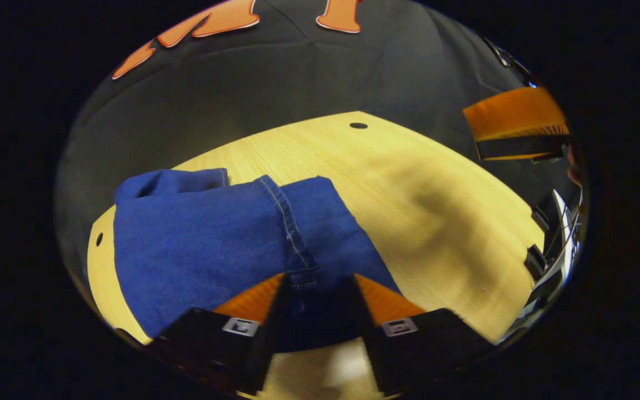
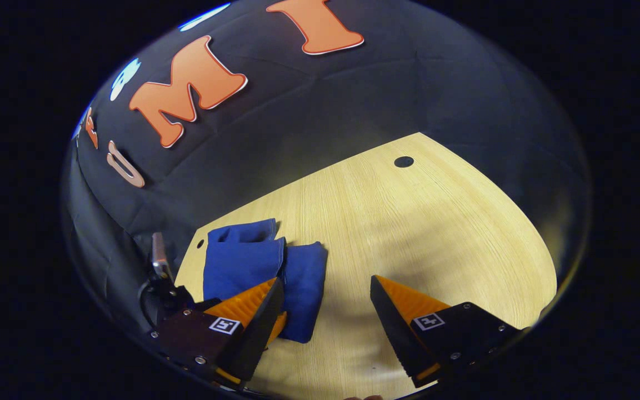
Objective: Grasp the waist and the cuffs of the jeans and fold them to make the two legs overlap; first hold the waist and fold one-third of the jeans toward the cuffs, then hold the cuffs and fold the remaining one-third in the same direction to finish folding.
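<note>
- Jeans lie folded in a thick blue bundle on the wooden table, near its left edge.
- A stitched seam runs down the top layer.
- Left gripper hangs over the bundle's near edge, fingers apart; whether they pinch cloth, I cannot tell.
- Right gripper is spread wide over bare table beside the jeans.

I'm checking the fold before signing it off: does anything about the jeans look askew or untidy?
Slightly. In the right gripper view the folded jeans lie in stepped layers whose far edges do not line up, one corner jutting past the rest. They sit near the wooden table's edge. No damage is visible.
</note>
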### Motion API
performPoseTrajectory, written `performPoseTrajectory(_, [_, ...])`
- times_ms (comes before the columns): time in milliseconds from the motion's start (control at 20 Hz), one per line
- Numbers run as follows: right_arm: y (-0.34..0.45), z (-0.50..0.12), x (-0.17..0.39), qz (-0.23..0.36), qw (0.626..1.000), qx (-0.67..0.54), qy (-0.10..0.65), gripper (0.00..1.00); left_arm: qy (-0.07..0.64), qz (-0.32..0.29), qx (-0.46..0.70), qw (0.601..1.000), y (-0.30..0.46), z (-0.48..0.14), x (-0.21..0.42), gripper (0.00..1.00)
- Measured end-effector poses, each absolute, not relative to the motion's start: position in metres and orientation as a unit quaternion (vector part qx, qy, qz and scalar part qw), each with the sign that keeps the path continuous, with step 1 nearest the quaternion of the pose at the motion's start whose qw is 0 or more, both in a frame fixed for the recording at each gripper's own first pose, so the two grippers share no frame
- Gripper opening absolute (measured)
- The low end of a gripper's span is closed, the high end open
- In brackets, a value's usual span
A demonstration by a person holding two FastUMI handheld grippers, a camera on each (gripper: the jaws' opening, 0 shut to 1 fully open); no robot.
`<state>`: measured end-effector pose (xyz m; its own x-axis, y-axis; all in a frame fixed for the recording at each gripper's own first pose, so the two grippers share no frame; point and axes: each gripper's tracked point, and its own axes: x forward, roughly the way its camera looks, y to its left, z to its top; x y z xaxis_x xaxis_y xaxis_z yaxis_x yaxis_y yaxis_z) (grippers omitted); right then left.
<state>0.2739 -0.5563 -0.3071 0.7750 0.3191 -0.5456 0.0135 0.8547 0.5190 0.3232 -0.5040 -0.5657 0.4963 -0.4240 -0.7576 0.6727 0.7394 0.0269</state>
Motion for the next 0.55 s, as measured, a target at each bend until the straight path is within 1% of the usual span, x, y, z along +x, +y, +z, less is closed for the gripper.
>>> performPoseTrajectory(50, [-0.557, -0.307, 0.274, 0.081, 0.906, 0.257, 0.326, 0.97, 0.388, -0.312, 0.149, 0.854, -0.501, -0.562, 0.322, 0.99])
performPoseTrajectory(150, [-0.557, -0.307, 0.276, 0.074, 0.906, 0.259, 0.326, 0.97, 0.385, -0.295, 0.122, 0.866, -0.486, -0.547, 0.322, 1.00])
performPoseTrajectory(200, [-0.555, -0.307, 0.277, 0.070, 0.907, 0.258, 0.325, 0.97, 0.381, -0.288, 0.111, 0.872, -0.479, -0.535, 0.323, 0.98])
performPoseTrajectory(300, [-0.550, -0.303, 0.279, 0.062, 0.912, 0.251, 0.319, 0.97, 0.356, -0.270, 0.095, 0.890, -0.456, -0.505, 0.332, 1.00])
performPoseTrajectory(450, [-0.539, -0.292, 0.282, 0.040, 0.925, 0.230, 0.299, 0.97, 0.289, -0.229, 0.071, 0.927, -0.413, -0.431, 0.343, 0.99])
performPoseTrajectory(550, [-0.533, -0.271, 0.284, 0.031, 0.941, 0.211, 0.264, 0.97, 0.238, -0.189, 0.041, 0.952, -0.385, -0.385, 0.350, 0.98])
